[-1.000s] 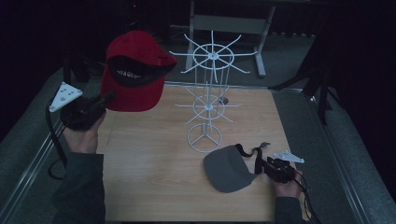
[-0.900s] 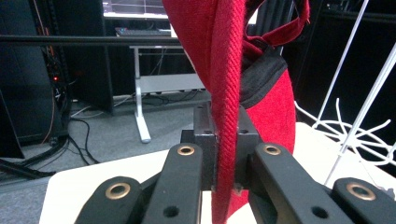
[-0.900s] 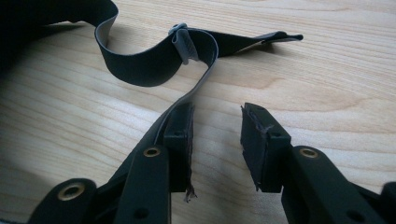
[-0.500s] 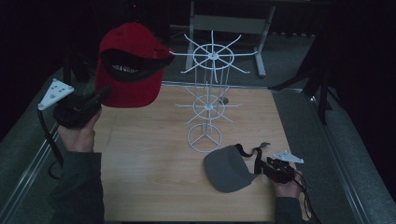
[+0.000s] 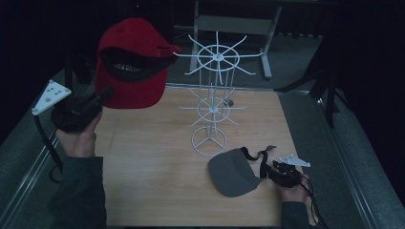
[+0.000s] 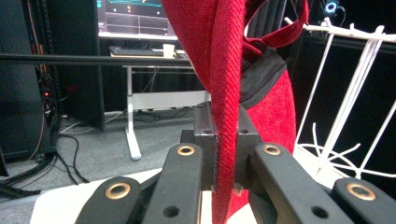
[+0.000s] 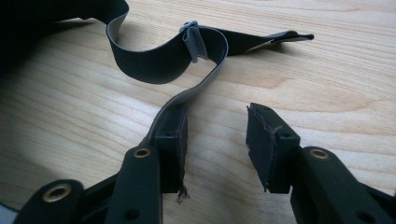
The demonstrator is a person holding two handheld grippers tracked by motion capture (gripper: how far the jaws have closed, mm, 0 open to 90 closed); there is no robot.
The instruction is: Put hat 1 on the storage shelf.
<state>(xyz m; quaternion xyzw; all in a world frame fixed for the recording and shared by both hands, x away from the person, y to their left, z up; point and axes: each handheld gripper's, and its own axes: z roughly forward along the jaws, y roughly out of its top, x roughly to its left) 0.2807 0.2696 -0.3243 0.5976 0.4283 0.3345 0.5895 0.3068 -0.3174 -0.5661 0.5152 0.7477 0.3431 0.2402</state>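
Observation:
A red cap (image 5: 131, 67) hangs in the air at the upper left, beside the top ring of a white wire rack (image 5: 213, 95). My left gripper (image 5: 102, 95) is shut on its brim. In the left gripper view the red brim (image 6: 219, 56) stands edge-on between the pads of the left gripper (image 6: 227, 135). A grey cap (image 5: 234, 171) lies on the table at the lower right. My right gripper (image 5: 268, 171) sits at its black strap (image 7: 159, 65). The right gripper (image 7: 215, 135) has just been opening its jaws. The strap end lies loose along one pad.
The rack's round base (image 5: 208, 141) stands mid-table, just above the grey cap, and its arms (image 6: 350, 93) are close to the red cap. The wooden table (image 5: 153, 157) has raised metal edges. A desk frame (image 5: 234, 24) stands behind it.
The left hand has lifted the red cap slightly higher and tipped it a little to the left. The right hand has stayed in place by the grey cap.

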